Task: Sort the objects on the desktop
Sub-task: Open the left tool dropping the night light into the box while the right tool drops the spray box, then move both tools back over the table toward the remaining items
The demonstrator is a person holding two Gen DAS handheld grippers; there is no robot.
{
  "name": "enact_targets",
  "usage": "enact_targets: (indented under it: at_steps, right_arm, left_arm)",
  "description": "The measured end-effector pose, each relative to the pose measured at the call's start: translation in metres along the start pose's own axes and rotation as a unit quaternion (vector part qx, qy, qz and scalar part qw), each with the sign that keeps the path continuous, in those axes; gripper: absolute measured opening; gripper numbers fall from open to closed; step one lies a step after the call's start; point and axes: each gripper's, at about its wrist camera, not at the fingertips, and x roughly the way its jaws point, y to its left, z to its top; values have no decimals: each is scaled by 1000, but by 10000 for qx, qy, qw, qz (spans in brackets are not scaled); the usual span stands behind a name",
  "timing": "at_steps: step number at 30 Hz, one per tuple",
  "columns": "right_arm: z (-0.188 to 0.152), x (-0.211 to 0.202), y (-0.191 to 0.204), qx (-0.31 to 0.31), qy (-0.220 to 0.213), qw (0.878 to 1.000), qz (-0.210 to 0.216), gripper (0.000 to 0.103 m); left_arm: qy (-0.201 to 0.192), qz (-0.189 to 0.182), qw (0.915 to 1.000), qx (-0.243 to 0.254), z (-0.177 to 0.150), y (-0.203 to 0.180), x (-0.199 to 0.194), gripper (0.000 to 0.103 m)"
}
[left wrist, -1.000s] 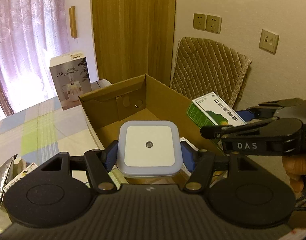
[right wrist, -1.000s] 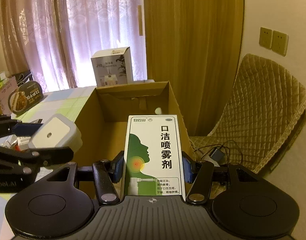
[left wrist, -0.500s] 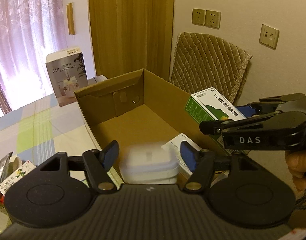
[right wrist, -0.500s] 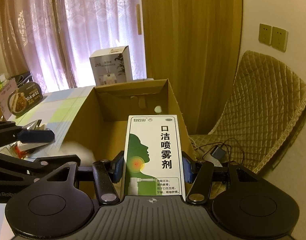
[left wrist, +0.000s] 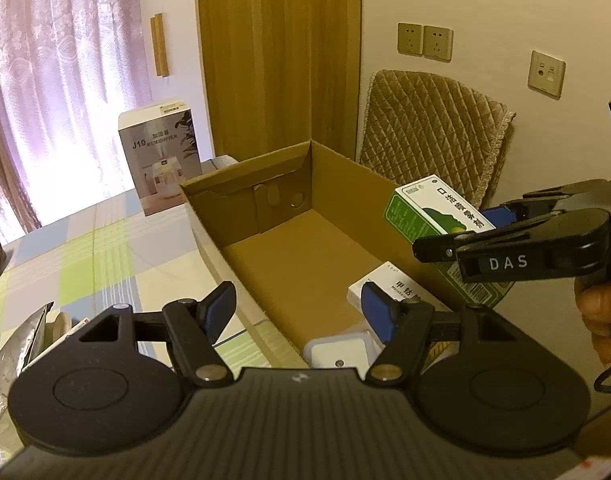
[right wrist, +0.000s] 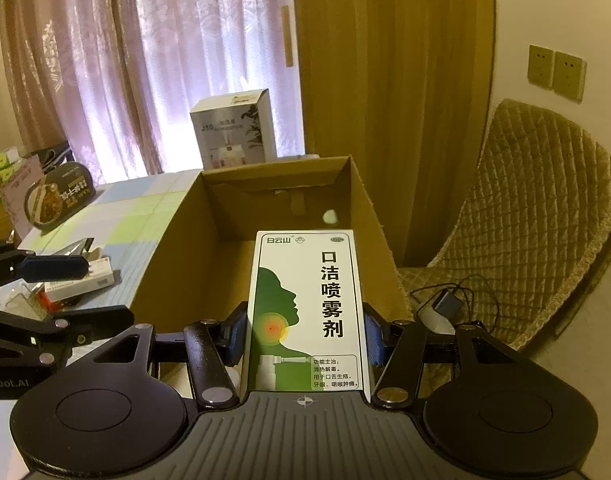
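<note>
my left gripper (left wrist: 297, 308) hung over the near end of the carton (left wrist: 305, 240), its jaws apart and holding nothing. the white night light (left wrist: 337, 354) lay flat on the carton floor at the near end, just below those jaws and partly hidden by the gripper body. beside it, toward the right wall, lay a white medicine box (left wrist: 389, 284), partly behind my right blue pad.

my right gripper (right wrist: 305, 334) had its jaws clamped on the spray box (right wrist: 305, 308), one blue pad pressed on each long side. the box stood face-up to the camera, held above the carton's near right edge; from the left wrist view it sat over the right wall (left wrist: 437, 220). a hand (left wrist: 601, 316) gripped that tool's handle at the right edge of the view.

the carton stood at the right edge of the tabletop (left wrist: 85, 264), open at the top. a humidifier box (left wrist: 159, 156) stood upright at the far edge, just beyond the carton. a foil packet (left wrist: 21, 344) lay near the left edge. a quilted chair (right wrist: 537, 208) stood right of the carton.
</note>
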Motion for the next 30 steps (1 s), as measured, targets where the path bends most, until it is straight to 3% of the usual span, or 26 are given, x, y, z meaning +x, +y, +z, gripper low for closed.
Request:
enact_targets:
  at_steps: [14,16,17,30]
  right_arm:
    - [5,12,7,-16,-97,9999,90,53]
    - [6,11,7,9,-282,9995,122,67]
    - [7,10,7,15,-306,9995,92,80]
    - [0,-5,10,53,-292,9995,61,82]
  left_arm:
    - [17,24,10000,-61,-5,8,1,69]
    - [24,42,10000,-75,-6,9,1,70]
    - [27,42,9999,-91,-7,10,1,70]
    - [36,146,9998,-166,-17,18,-11,75]
